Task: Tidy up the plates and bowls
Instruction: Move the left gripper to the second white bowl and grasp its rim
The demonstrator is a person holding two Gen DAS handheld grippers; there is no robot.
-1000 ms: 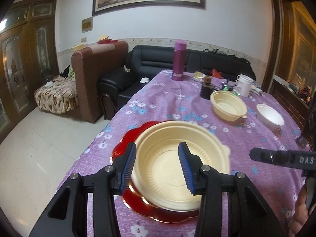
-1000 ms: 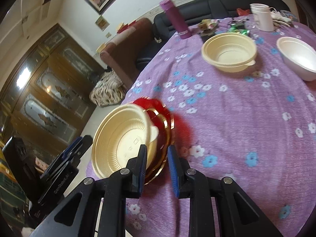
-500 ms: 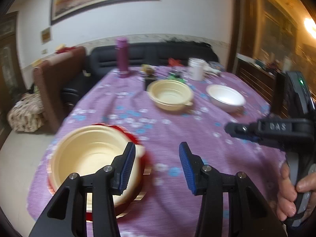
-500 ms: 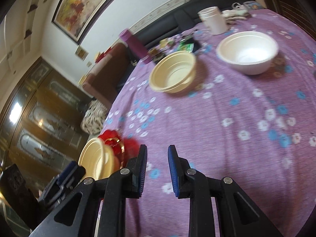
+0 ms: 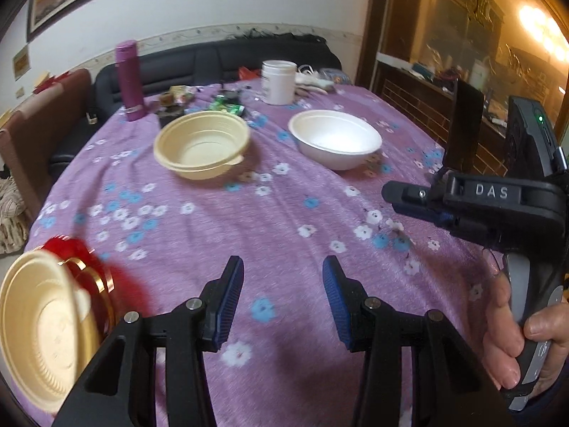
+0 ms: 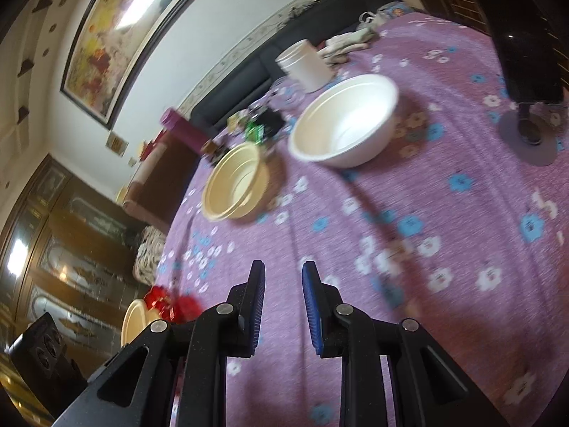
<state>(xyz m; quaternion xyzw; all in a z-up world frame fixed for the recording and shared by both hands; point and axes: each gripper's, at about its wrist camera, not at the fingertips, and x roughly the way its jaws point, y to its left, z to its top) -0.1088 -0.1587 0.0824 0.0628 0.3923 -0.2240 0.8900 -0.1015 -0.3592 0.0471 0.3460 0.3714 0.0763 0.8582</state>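
- Left gripper, blue-padded jaws apart, nothing between, above purple flowered tablecloth.
- Right gripper, narrow gap, empty.
- Cream plastic bowl beside white foam bowl, mid-table.
- Another cream bowl on red gold-rimmed plates at near-left edge.

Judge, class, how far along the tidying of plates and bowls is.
Done: one cream bowl sits nested on the red plates at the table's edge. In hand: nothing; the left claw and right claw are both empty above the cloth. Left: the second cream bowl and the white bowl stand apart, unstacked.
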